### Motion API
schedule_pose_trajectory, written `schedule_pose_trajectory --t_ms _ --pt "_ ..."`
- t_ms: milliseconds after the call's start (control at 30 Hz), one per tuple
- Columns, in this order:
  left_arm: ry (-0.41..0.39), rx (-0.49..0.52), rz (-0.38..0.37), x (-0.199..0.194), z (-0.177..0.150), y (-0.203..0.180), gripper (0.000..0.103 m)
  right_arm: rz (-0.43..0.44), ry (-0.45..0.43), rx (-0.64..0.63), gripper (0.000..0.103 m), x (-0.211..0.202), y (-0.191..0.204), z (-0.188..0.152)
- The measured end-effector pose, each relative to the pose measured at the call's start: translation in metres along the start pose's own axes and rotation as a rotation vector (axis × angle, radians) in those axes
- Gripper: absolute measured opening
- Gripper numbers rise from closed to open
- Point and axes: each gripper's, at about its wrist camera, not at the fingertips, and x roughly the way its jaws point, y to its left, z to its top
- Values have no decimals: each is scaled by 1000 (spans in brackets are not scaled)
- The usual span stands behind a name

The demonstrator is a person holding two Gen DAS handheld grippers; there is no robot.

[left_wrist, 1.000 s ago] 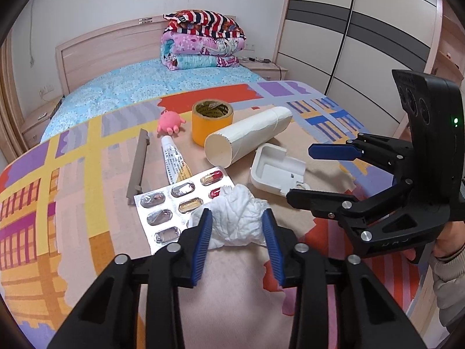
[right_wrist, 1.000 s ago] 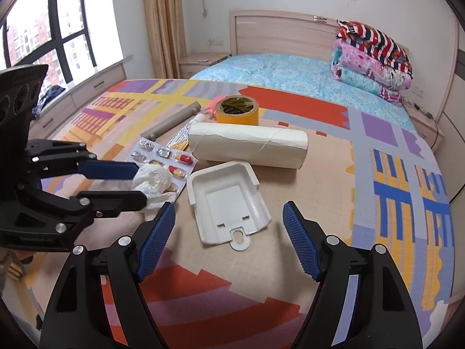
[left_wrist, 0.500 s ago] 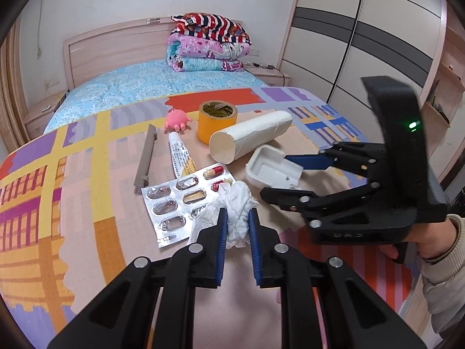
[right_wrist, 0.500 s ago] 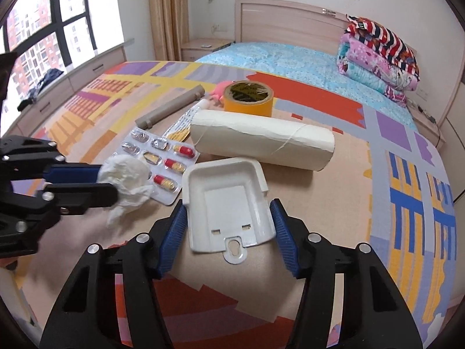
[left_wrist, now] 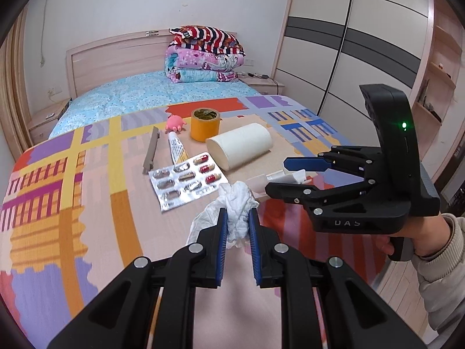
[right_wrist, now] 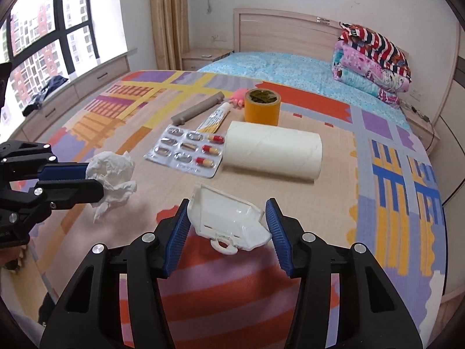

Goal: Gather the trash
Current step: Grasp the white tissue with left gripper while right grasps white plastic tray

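Left gripper (left_wrist: 236, 221): jaws clenched on the crumpled white tissue (left_wrist: 237, 203), held above the colourful patterned mat (left_wrist: 96, 203) on the bed.
Right gripper (right_wrist: 226, 226): jaws grasping the white moulded plastic tray (right_wrist: 226, 218) by its two sides, tilted, raised just off the mat.
Blister pack of red-and-yellow capsules (right_wrist: 186, 151): flat on the mat, just beside the white cardboard tube (right_wrist: 273, 151) lying on its side.
Behind these: orange tape roll (right_wrist: 261, 106), white ointment tube (right_wrist: 215, 117), grey plastic bar (right_wrist: 197, 108), pink toy (left_wrist: 174, 123).
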Motion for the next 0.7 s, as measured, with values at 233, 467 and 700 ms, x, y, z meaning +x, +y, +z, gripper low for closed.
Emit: schedule_pose_trajectory --t_ms 233,467,700 --pt "-19 7 -9 -23 -13 -12 14 -2 4 10 51 -12 11 -16" --pt "-50 -2 -14 -47 -24 -21 14 -4 -8 7 9 -31 23 -26" --pt "-70 6 -29 -68 -35 -34 14 8 -22 -13 7 -47 35 -35"
